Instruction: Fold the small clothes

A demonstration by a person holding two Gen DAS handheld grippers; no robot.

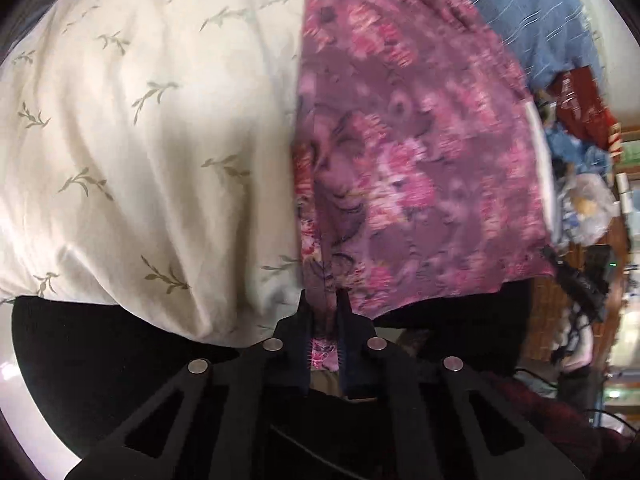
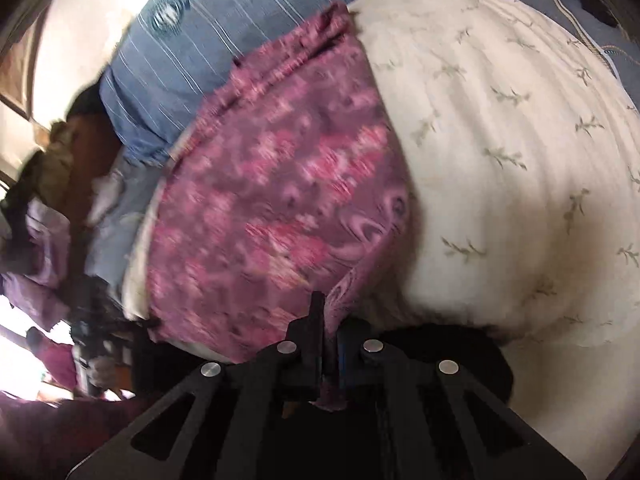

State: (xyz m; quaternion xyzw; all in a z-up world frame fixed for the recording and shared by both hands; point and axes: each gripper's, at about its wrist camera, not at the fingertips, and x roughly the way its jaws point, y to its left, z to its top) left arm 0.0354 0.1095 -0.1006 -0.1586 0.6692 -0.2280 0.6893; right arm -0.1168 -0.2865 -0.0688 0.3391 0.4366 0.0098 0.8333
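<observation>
We see the left gripper point(image 1: 325, 300) and right gripper point(image 2: 330, 312) each clenched on the purple floral cloth's point(image 1: 412, 152) near edge, atop the cream leaf-print bedspread point(image 1: 140, 120).

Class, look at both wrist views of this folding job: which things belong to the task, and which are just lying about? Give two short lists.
Belongs to the job:
purple floral garment
left gripper, shut on its near edge
right gripper, shut on its near edge

Just lying about:
cream leaf-print bedding underneath
blue striped fabric behind
pile of clothes and bags off to the side
</observation>
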